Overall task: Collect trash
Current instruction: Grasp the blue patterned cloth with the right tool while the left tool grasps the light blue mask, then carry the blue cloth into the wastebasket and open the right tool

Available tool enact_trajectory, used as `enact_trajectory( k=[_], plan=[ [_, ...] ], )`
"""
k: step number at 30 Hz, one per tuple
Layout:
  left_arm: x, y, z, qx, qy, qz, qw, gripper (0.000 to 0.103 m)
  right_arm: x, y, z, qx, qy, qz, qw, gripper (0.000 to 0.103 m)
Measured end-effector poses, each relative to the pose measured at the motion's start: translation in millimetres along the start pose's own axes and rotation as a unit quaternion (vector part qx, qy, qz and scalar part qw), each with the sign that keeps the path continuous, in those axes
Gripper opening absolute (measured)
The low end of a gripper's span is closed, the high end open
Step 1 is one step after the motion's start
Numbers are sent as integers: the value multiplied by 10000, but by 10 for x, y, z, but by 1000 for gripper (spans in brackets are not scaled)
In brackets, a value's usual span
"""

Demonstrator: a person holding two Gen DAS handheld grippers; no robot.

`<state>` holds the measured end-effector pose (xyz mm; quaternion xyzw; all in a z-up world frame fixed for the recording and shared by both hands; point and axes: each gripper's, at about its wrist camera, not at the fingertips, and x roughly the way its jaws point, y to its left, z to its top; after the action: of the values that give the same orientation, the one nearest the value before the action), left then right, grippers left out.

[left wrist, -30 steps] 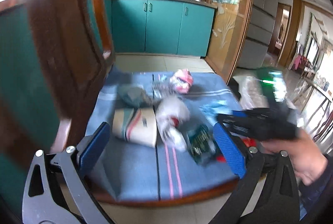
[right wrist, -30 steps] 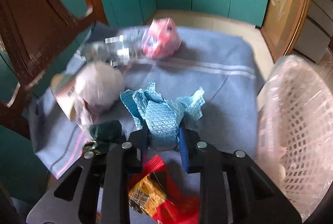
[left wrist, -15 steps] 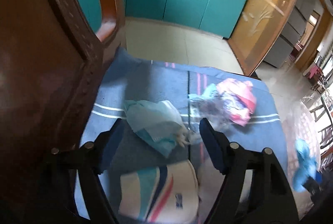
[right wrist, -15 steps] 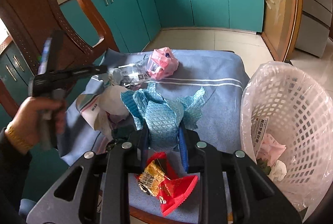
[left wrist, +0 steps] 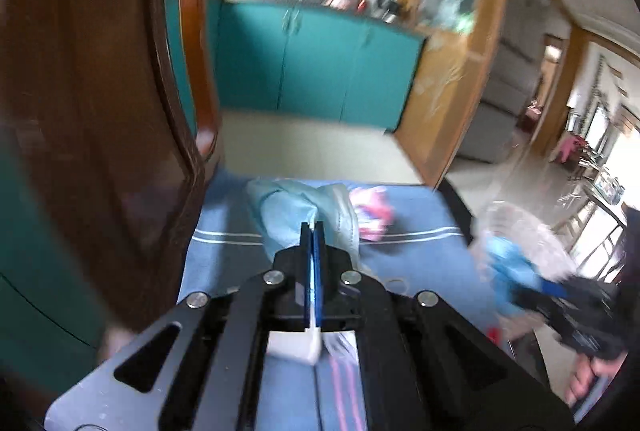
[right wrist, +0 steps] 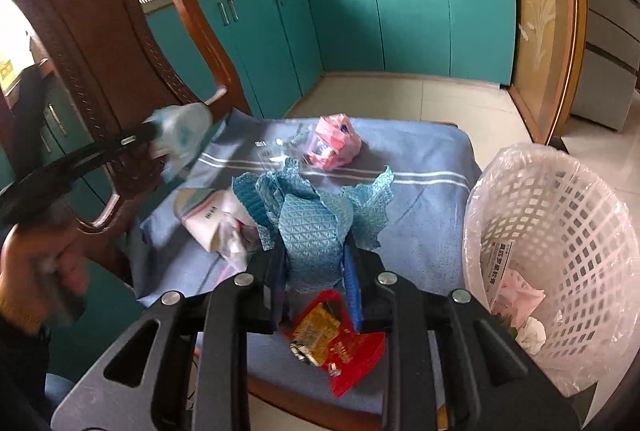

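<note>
Left gripper [left wrist: 313, 227] jaws closed tight on a pale teal crumpled bag [left wrist: 304, 209], frame center; left view is motion-blurred, so the material is probably thin plastic. Right gripper [right wrist: 316, 251] jaws clamped on a blue textured cloth [right wrist: 308, 215], center of the right view, above the blue-covered desk [right wrist: 420, 159]. Pink wrapper [right wrist: 336, 143] lies upper center on the desk, red snack packet [right wrist: 344, 347] near the bottom edge. White mesh basket [right wrist: 560, 215] at right, some trash inside.
</note>
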<state>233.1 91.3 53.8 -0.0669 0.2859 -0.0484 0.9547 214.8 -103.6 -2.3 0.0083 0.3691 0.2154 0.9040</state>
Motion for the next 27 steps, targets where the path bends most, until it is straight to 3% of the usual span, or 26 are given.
enact_trajectory(
  k=[4,7,15,27],
  plan=[
    [-706,-319,-293,325,-445,-131,9984,2,-222,134,-60,-22,-258,49,9997,26],
    [-886,-454,-530,570,-525,-56,9970,2,-355,248,-188,-87,-381,15,9992,26],
    [-658,-576,-847,844,17,-19,9964,2,-570,297,-511,-1,-582,-134,9982,26],
    [-600,-544,-865,714,58,-17,9974,2,-549,253,-545,-5,-553,-268,9981,26]
  ],
)
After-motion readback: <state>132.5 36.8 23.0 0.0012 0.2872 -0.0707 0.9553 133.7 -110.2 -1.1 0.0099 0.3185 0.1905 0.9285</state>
